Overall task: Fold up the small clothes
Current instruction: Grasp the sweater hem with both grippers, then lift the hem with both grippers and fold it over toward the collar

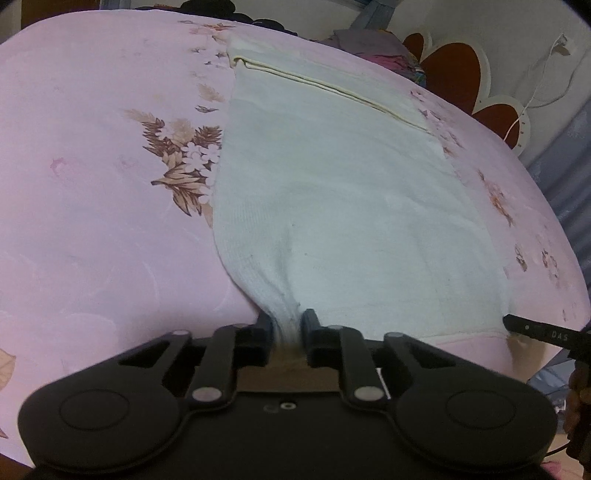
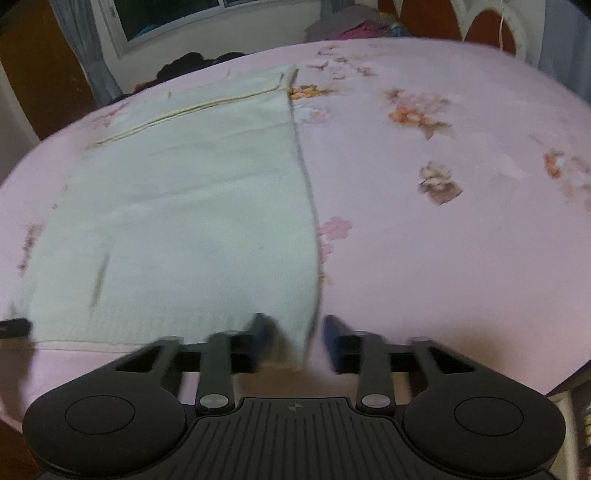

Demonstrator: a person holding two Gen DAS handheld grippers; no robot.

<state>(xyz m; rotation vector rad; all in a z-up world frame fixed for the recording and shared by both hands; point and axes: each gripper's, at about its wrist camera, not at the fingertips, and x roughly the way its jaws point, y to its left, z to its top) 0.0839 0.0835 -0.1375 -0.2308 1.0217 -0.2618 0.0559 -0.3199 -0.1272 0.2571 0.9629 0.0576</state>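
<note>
While the pale cloth point(image 1: 332, 192) lies flat on the pink floral bed point(image 1: 92, 221), both grippers sit at its near edge, one at each near corner. The left gripper point(image 1: 287, 332) has its jaws nearly closed, pinching a gathered tuft of the near left corner. The right gripper point(image 2: 295, 336) straddles the near right corner; that view is blurred, its jaws look further apart with the corner between them, and I cannot tell whether the pads actually press on it.

Judging by this, the step in hand is taking hold of the near edge for a first fold. The next move likely calls for lifting both corners together and carrying them toward the far hem with its piped seam point(image 1: 332, 88), keeping the edge taut and level so the layers line up.

What kind of garment it is stays unclear. The cloth's underside and the pinched corner inside the left jaws are hidden. Only the tip of the right gripper shows in the left view, at the right edge. Far clutter, a clothes pile point(image 2: 354, 26), is too small to read.
</note>
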